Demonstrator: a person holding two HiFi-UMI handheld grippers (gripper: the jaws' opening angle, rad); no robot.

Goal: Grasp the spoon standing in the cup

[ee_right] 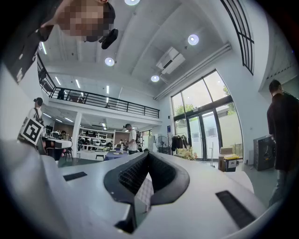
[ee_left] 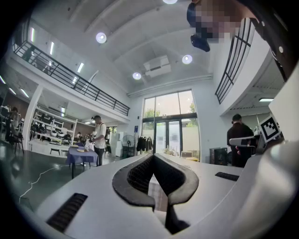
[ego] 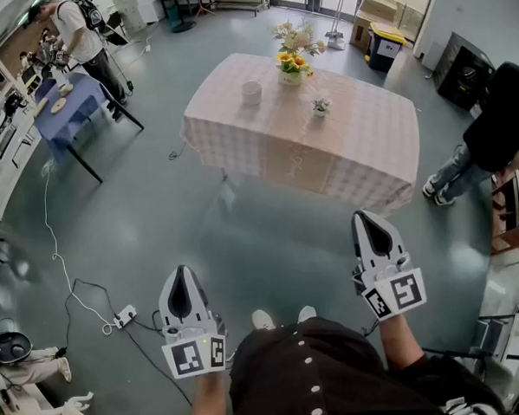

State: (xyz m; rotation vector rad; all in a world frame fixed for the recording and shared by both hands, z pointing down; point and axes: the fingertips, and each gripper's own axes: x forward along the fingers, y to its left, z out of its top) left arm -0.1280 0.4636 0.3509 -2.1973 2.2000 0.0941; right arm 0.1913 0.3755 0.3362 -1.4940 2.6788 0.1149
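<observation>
A white cup [ego: 251, 92] stands on the pink checked table [ego: 360, 145] across the room; it is too small here to make out a spoon in it. My left gripper [ego: 183, 274] and right gripper [ego: 365, 216] are held low and near my body, both far from the table and pointing toward it. In the left gripper view the left gripper [ee_left: 153, 157] has its tips together with nothing between them. The right gripper [ee_right: 148, 154] in its own view is likewise shut and empty. The table shows only as a sliver through the jaws.
A vase of yellow flowers [ego: 291, 63] and a small flower pot [ego: 321, 107] share the table. A person [ego: 81, 36] stands at a blue table [ego: 67, 101] far left. Another person in black [ego: 498, 116] stands at right. A cable and power strip [ego: 124, 317] lie on the grey floor.
</observation>
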